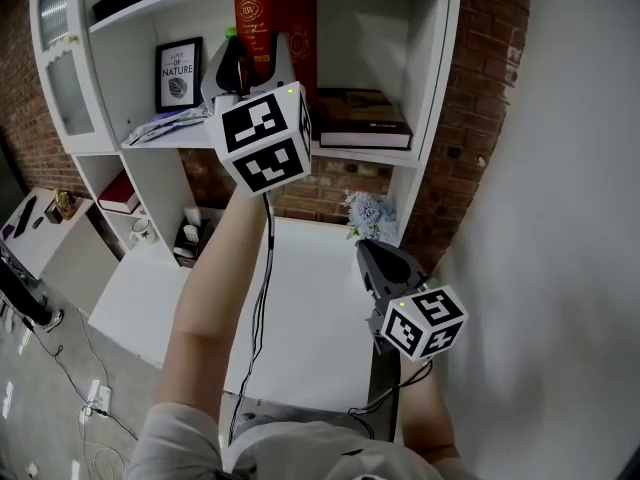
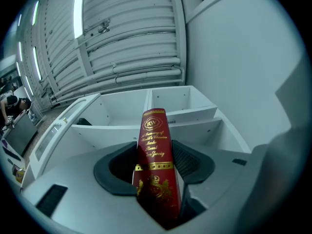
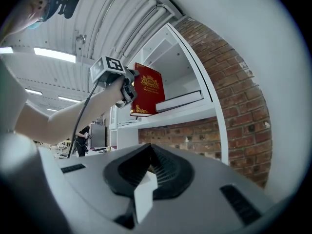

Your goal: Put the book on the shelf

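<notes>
A red book (image 1: 275, 23) with gold lettering stands upright inside the upper compartment of the white shelf unit (image 1: 428, 88). My left gripper (image 1: 250, 68) is shut on its lower part, spine facing the camera in the left gripper view, where the red book (image 2: 156, 145) fills the gap between the pads. From the right gripper view the red book (image 3: 148, 89) has its lower edge close to the shelf board (image 3: 185, 115); I cannot tell whether it touches. My right gripper (image 1: 385, 263) hangs shut and empty over the white table, and the right gripper (image 3: 148, 167) shows its jaws together.
A dark book (image 1: 360, 118) lies flat on the same board, right of the red one. A framed print (image 1: 178, 73) and loose papers (image 1: 160, 128) sit to the left. Pale flowers (image 1: 370, 213) stand at the back of the white table (image 1: 300, 308). A brick wall (image 1: 485, 98) rises behind.
</notes>
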The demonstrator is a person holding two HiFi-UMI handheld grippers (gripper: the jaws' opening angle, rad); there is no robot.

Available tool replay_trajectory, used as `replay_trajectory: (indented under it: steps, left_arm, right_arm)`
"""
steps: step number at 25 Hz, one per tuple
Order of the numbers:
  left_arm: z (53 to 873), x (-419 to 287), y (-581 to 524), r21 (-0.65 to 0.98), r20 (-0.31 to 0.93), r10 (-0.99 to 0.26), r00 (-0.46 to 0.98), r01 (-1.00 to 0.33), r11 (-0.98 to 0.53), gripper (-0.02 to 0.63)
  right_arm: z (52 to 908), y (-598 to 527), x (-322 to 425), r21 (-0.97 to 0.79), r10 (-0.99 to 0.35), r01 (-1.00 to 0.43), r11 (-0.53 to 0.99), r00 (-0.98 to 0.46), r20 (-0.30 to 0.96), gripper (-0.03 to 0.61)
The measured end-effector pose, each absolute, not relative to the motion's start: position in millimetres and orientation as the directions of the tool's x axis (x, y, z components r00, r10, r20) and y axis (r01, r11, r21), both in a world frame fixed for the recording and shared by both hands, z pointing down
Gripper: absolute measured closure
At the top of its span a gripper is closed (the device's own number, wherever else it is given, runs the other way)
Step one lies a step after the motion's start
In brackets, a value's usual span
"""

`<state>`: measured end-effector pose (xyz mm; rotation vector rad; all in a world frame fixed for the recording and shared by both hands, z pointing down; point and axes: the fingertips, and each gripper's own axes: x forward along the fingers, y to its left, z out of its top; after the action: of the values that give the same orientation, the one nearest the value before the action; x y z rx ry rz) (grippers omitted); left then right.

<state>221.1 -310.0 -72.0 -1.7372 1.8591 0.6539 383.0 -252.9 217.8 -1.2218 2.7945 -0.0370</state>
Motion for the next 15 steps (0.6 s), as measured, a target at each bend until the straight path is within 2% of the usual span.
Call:
replay_trajectory:
  steps: [15]
  left_arm:
    - [-74,225,-349,-0.015,-0.652,-0.757,-0.040,-0.998,0.066,0.390]
  right_arm:
    - [219,-260,393,-0.063,-0.780,-0.777,0.626,-0.624,-0.049,0.567]
